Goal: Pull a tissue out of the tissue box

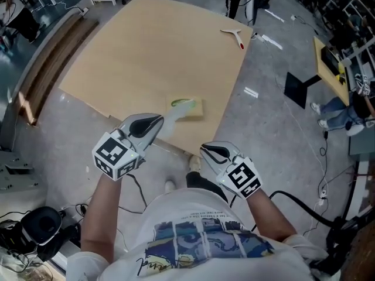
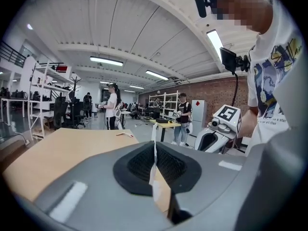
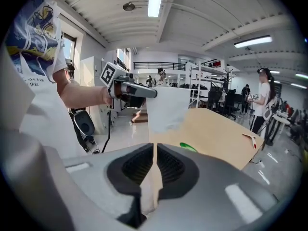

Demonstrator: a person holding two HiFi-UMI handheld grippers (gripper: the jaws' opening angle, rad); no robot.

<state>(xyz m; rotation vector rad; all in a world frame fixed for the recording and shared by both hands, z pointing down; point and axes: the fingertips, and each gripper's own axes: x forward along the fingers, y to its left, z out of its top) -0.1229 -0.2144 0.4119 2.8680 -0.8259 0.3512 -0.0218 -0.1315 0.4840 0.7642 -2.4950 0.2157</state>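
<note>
1. Tissue point(image 1: 173, 116) hangs as a white sheet from the left gripper point(image 1: 158, 122), near the box point(image 1: 190, 108), which sits on the desk point(image 1: 140, 57) by its front edge
2. Left jaws are clenched on the sheet's top edge; the left gripper view shows a thin white strip running down the slit between them
3. Right gripper point(image 1: 206, 150) is off to the side, apart from the box; its jaws are pressed together, with nothing I can make out between them
4. In the right gripper view the sheet's lower edge seems to hang just above the box's green opening, so the pull looks nearly or fully done; whether a last corner is in the slot I cannot tell
5. My judgement: the sheet is very light, limp and easy to tear, so a slow, straight lift suits it better than a jerk
6. Best hold is a pinch on a gathered upper edge, as here, not one thin corner
7. The box looks light too and nothing holds it down, so it could drag or tip if the sheet snags
</note>
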